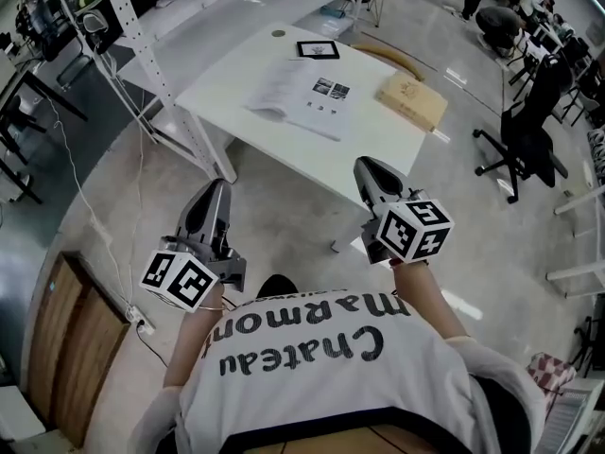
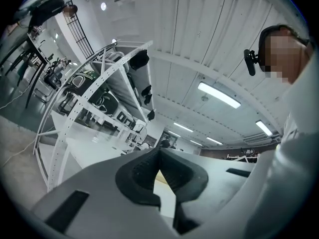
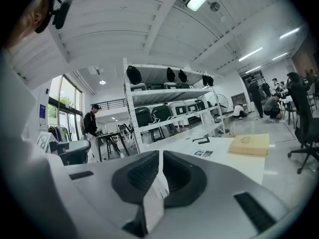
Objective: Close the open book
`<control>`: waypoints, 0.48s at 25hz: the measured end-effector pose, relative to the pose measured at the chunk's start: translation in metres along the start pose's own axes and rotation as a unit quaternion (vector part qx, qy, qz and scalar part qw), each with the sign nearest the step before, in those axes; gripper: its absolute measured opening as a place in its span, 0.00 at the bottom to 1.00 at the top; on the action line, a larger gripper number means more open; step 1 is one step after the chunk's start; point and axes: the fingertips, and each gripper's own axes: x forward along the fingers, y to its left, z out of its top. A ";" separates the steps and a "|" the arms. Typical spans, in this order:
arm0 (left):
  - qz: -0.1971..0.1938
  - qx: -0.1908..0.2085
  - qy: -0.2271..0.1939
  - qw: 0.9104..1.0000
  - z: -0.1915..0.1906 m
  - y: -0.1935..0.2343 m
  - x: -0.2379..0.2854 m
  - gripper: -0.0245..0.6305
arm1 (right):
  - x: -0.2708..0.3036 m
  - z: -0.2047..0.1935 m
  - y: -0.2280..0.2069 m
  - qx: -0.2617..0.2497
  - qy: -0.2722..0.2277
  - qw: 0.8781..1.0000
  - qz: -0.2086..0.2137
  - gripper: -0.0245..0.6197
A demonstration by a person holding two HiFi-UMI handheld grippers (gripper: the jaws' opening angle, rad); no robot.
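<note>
The open book (image 1: 301,91) lies flat on the white table (image 1: 236,69), its pages up, one page printed with small photos. From the right gripper view the book (image 3: 203,153) is small and far ahead. My left gripper (image 1: 216,193) and right gripper (image 1: 368,169) hang side by side over the floor, short of the table's near edge and pointing at it. Both have their jaws together with nothing between them, as the left gripper view (image 2: 159,151) and the right gripper view (image 3: 160,154) show.
A tan flat box (image 1: 411,100) and a framed marker card (image 1: 318,49) also lie on the table. White shelving racks (image 1: 142,45) stand to the left, a black office chair (image 1: 529,135) to the right. A cable (image 1: 90,216) runs across the floor.
</note>
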 end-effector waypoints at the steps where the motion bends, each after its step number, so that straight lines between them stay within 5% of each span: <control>1: 0.002 0.001 0.002 1.000 -0.001 0.003 0.000 0.07 | 0.005 -0.004 0.000 0.004 0.005 1.000 0.001 0.10; 12: 0.003 -0.003 0.019 1.000 0.016 0.085 0.032 0.07 | 0.100 -0.039 -0.004 0.046 0.060 0.997 -0.017 0.10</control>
